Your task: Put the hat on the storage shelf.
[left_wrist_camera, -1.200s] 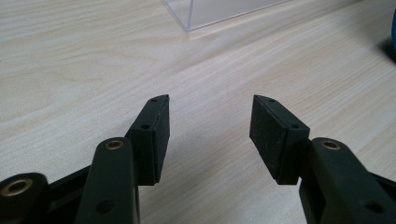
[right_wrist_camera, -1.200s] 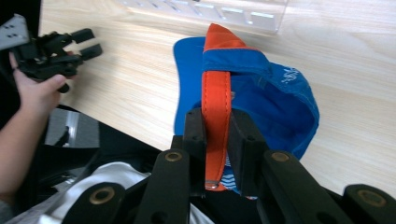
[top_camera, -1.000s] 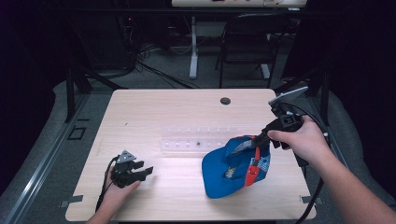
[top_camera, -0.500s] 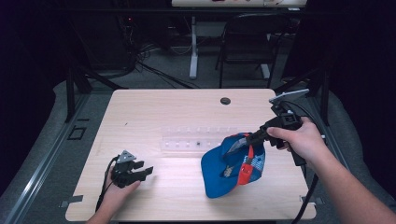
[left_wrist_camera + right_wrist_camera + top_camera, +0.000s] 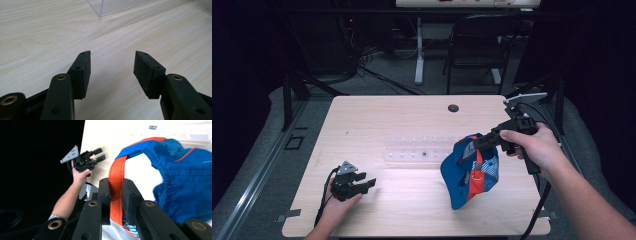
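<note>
Right gripper lifts cap by its orange strap.

Right gripper point(image 5: 115, 202) jaws are closed on the strap point(image 5: 116, 185); the blue cap point(image 5: 472, 170) hangs at centre right of the high view, its lower edge near or on the table point(image 5: 412, 125). Left gripper point(image 5: 362, 184), lower left, rests with jaws wide apart, holding nothing. Keep the pinch firm and lift steadily; a thin strap is likely to slip.
</note>
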`<state>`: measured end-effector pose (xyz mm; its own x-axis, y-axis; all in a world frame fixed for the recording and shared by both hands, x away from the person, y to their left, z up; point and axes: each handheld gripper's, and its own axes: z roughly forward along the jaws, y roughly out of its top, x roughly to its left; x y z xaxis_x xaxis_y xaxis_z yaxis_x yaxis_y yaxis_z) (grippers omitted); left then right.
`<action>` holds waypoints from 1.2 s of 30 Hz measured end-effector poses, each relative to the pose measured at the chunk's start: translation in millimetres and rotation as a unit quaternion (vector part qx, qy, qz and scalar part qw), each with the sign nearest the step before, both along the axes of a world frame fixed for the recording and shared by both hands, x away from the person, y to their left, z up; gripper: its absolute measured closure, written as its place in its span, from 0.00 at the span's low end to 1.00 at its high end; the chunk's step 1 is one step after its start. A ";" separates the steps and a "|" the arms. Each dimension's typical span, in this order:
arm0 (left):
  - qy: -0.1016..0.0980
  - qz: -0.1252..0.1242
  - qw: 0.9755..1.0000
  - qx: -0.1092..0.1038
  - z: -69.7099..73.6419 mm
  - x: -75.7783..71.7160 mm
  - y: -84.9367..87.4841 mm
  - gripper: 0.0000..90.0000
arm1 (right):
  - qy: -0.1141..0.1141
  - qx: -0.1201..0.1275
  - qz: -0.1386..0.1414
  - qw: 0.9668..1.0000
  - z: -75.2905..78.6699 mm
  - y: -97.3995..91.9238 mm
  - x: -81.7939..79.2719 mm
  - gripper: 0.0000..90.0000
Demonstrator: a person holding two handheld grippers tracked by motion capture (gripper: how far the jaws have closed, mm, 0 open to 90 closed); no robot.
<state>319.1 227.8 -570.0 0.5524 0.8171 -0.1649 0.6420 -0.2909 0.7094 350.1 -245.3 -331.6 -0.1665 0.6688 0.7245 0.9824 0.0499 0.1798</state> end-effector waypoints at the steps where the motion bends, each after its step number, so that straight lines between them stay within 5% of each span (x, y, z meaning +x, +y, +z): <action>1: 0.000 0.000 1.000 0.000 0.0 0.0 0.0 0.54 | 0.000 0.000 0.000 1.000 0.0 0.0 0.0 0.88; 36: -0.002 -0.003 1.000 -0.003 0.0 -0.1 -0.4 0.53 | -0.010 0.041 -0.012 0.999 7.7 2.2 5.8 0.88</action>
<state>319.0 227.5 -570.0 0.5585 0.8122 -0.1686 0.6376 -0.2903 0.7136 355.9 -243.1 -323.9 -0.1655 0.6113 0.7739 0.9794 0.0097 0.2018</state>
